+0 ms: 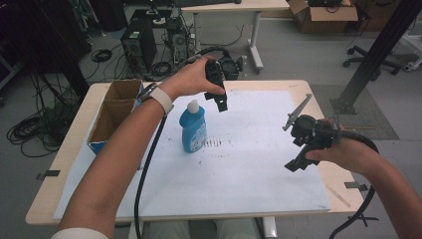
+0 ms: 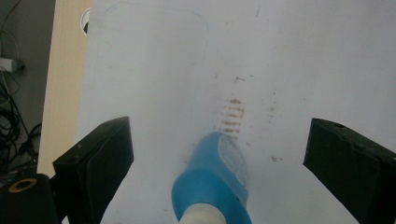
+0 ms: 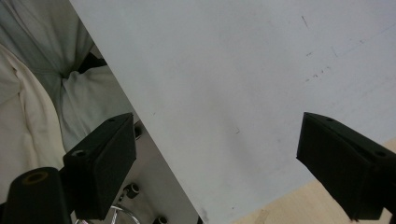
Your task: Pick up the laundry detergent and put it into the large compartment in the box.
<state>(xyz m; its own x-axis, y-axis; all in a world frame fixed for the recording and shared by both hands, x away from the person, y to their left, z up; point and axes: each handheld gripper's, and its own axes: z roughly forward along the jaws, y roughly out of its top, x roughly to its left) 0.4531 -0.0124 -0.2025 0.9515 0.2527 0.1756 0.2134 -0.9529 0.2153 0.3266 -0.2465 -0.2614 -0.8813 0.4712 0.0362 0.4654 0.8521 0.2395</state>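
Observation:
A blue bottle (image 1: 193, 129) with a white cap stands upright on the white sheet (image 1: 239, 164), left of the table's middle. My left gripper (image 1: 219, 97) hangs above and just right of the bottle's cap, pointing down. In the left gripper view the bottle (image 2: 215, 182) rises between the wide-apart jaws, untouched, and that gripper (image 2: 217, 163) is open. My right gripper (image 1: 296, 162) hovers over the right part of the sheet, jaws far apart with nothing between them (image 3: 217, 163).
An open cardboard box (image 1: 115, 110) sits at the table's left side, close to the bottle. Dark smudges (image 1: 214, 143) mark the sheet right of the bottle. A black cable (image 1: 147, 169) trails along my left forearm. Computers, cables and a desk stand beyond the far edge.

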